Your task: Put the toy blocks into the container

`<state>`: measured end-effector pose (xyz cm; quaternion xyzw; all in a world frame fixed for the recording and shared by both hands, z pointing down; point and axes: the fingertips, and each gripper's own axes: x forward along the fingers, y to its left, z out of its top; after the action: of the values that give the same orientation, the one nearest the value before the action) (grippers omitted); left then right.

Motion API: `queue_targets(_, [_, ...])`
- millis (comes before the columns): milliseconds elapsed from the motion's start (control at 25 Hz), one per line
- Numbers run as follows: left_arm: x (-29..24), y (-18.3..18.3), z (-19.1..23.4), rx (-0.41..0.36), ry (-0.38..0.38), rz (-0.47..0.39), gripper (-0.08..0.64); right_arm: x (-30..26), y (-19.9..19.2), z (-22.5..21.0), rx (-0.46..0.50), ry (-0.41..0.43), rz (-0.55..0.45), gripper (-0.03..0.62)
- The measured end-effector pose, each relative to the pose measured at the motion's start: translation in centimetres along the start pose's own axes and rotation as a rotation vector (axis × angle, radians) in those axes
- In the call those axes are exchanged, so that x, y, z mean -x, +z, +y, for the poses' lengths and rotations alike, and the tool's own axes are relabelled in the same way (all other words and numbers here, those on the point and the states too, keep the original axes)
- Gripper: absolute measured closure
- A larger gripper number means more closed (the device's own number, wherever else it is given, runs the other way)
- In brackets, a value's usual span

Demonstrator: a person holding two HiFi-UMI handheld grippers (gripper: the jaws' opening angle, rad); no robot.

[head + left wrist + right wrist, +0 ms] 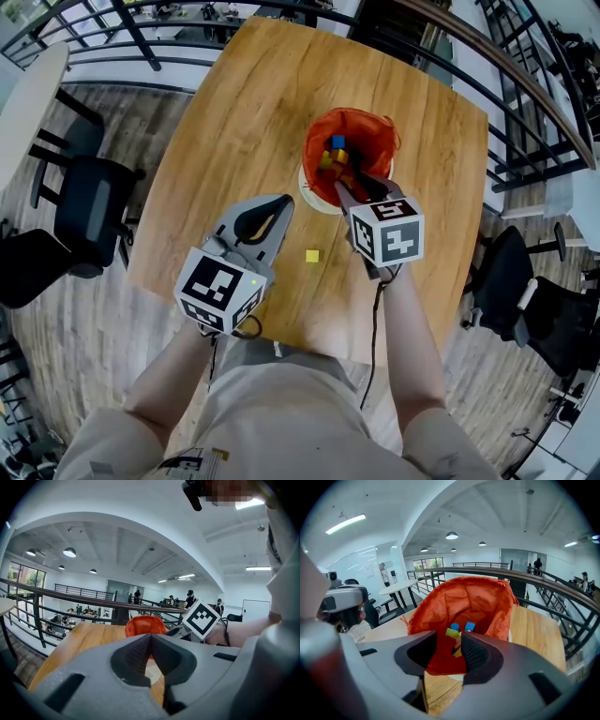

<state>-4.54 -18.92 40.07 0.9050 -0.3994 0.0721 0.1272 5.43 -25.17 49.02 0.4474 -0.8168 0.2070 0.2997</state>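
Right hand-held gripper (361, 184): you hold it tipped down at the near rim of the orange container (373, 127). Its jaws are spread with nothing between them, so it is released, a pose that suits dropping a piece in.
Left hand-held gripper (284, 201): clenched on nothing, jaws meeting. You keep it nearly level above the bench (244, 103), just beside the container, probably so it stays out of the other's way.
Container: the fabric bag stands upright on a white base (307, 199), its mouth wide open to take pieces from above.
Blocks inside (469, 626): blue and yellow ones lie at the bottom.
Yellow block (312, 256): it lies alone on the bench between your two grippers, apart from the container. It looks like the next one for you to pick up.
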Motion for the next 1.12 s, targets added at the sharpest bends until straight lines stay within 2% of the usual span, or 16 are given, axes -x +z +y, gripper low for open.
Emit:
queue_targets(520, [0.7,3.1,-0.9,-0.046,-0.002,-0.053,0.548,4.5,2.5,0.3,0.02,-0.039,-0.137,0.442])
queue_targets(640, [1.0,4.4,-1.4,-0.068,-0.007,-0.075,0.548,6.6,3.9,0.7,0.025,-0.042,-0.211,0.448])
queue_targets(880, [2.3,6.5,-2.8,-0.093,-0.007,-0.122,0.548,11.8,7.0,2.2,-0.051,-0.009,-0.409,0.486])
queue_targets(1120, [4.6,8.8,-5.0,-0.137,-0.02,-0.176,0.548,17.4,8.4,4.1,-0.014,-0.039,-0.536,0.529])
